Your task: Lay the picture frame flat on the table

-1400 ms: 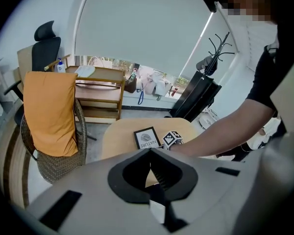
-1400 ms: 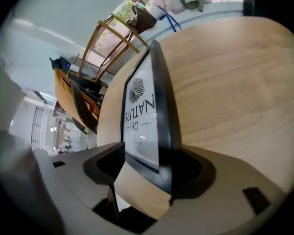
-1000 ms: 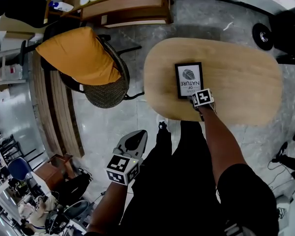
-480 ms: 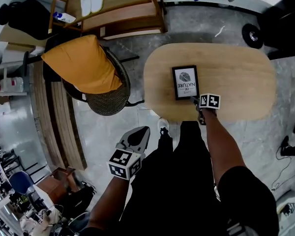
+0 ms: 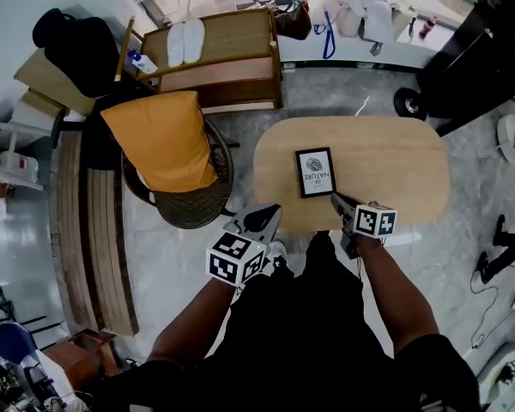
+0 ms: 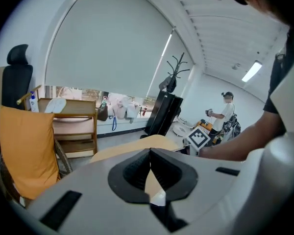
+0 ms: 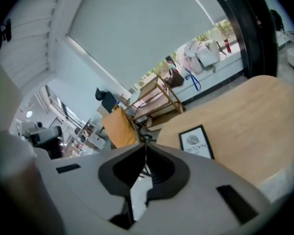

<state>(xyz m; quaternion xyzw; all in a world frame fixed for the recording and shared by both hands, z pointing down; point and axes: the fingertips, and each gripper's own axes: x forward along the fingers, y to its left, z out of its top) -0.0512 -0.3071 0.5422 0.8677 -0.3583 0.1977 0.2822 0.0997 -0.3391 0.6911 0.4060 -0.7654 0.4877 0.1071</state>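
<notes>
The black picture frame (image 5: 315, 172) with its white print lies flat, face up, on the oval wooden table (image 5: 395, 148), near the table's front edge. My right gripper (image 5: 336, 200) hovers just short of the frame's near right corner, apart from it, jaws shut with nothing between them. In the right gripper view the frame (image 7: 196, 142) lies ahead of the closed jaws (image 7: 146, 149) on the table (image 7: 255, 116). My left gripper (image 5: 269, 214) is held off the table's front left edge, also shut and empty; its own view shows the closed tips (image 6: 150, 152).
A wicker chair with an orange cushion (image 5: 161, 142) stands left of the table. A wooden shelf unit (image 5: 219, 54) is behind it. A black cabinet (image 5: 476, 33) stands at the far right. A person (image 6: 225, 114) and a coat stand (image 6: 174, 75) are across the room.
My right gripper has pulled back from the frame's near edge toward the table's front and its jaws have closed. My left gripper has risen toward the table. The frame stays flat.
</notes>
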